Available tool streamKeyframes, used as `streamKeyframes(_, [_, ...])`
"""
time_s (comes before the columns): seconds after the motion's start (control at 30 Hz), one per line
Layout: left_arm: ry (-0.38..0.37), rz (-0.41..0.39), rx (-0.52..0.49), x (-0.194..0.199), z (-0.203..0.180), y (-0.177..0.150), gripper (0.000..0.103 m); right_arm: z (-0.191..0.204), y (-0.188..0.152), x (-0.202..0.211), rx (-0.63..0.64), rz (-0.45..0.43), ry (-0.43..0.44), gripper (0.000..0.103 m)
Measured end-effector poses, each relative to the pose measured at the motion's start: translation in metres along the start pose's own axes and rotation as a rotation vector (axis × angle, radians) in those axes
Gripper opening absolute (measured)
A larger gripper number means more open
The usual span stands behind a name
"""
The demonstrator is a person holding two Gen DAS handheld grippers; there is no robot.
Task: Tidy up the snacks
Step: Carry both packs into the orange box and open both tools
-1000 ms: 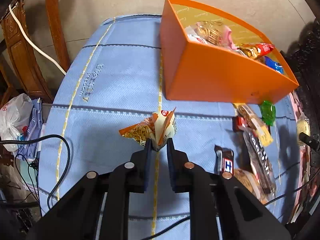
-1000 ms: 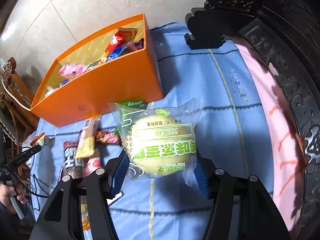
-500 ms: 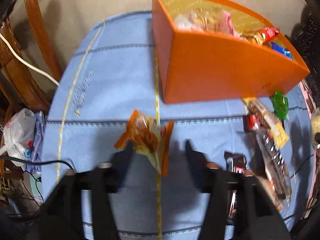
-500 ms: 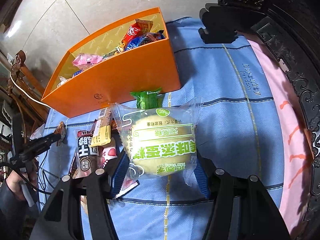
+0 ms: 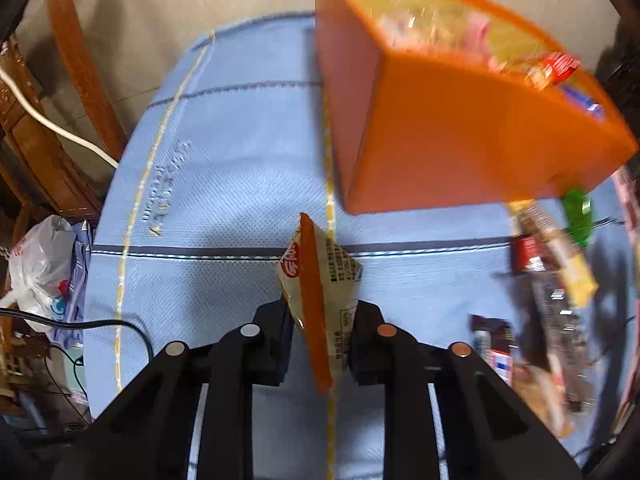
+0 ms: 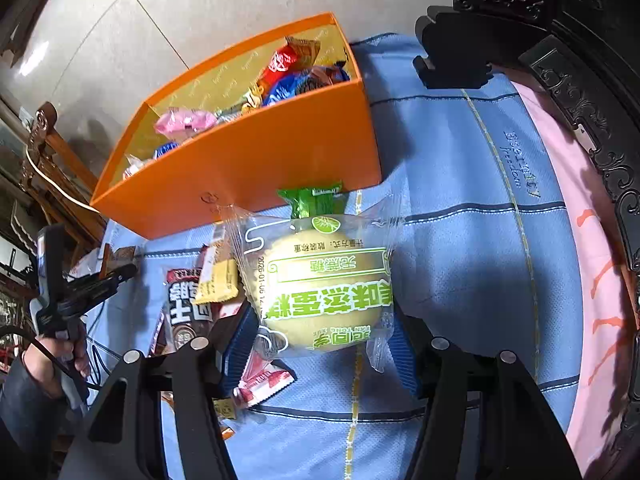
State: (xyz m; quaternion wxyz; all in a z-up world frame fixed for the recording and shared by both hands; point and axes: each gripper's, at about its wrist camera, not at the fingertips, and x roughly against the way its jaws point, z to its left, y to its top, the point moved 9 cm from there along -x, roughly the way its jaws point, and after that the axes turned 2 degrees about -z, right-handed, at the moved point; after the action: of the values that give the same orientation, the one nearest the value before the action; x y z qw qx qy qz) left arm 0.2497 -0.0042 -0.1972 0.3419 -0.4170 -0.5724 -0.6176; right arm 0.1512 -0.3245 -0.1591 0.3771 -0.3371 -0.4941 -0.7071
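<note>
An orange box [image 5: 460,136] with several snacks in it stands on the blue cloth; it also shows in the right wrist view [image 6: 256,168]. My left gripper [image 5: 322,312] is shut on an orange-and-white snack packet [image 5: 320,280], held above the cloth in front of the box's left corner. My right gripper [image 6: 320,340] is shut on a cake in a clear green-printed wrapper [image 6: 320,280], held above the cloth in front of the box. The left gripper [image 6: 120,270] also shows in the right wrist view.
Loose snack bars lie on the cloth before the box [image 5: 556,264], also in the right wrist view [image 6: 192,300], with a green candy [image 6: 310,200]. A dark carved wooden frame [image 6: 560,60] borders the right; wooden chairs [image 5: 72,80] and a plastic bag [image 5: 40,264] are left.
My left gripper opened briefly, then shut again on the packet, which now stands edge-on; it moved closer to the box. My right gripper with the cake rose and shifted left, showing more of the box.
</note>
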Motion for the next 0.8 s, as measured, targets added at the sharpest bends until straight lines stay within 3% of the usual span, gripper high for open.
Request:
streamKeyframes(0.3, [-0.154, -0.158, 0.028, 0.098, -0.022, 0.016, 0.02, 0.028, 0.016, 0.028, 0.05, -0.065, 0.069, 0.061])
streamKeyframes(0.5, [-0.232, -0.28, -0.017, 0.151, -0.053, 0.07, 0.021, 0.06, 0.075, 0.057, 0.137, -0.185, 0.09, 0.061])
streamKeyframes(0.63, [-0.262, -0.291, -0.039, 0.15, -0.08, 0.113, 0.021, 0.076, 0.123, 0.058, 0.192, -0.246, 0.071, 0.061])
streamKeyframes(0.8, [-0.253, -0.253, -0.052, 0.117, -0.105, 0.153, 0.021, 0.078, 0.162, 0.027, 0.211, -0.232, 0.019, 0.061])
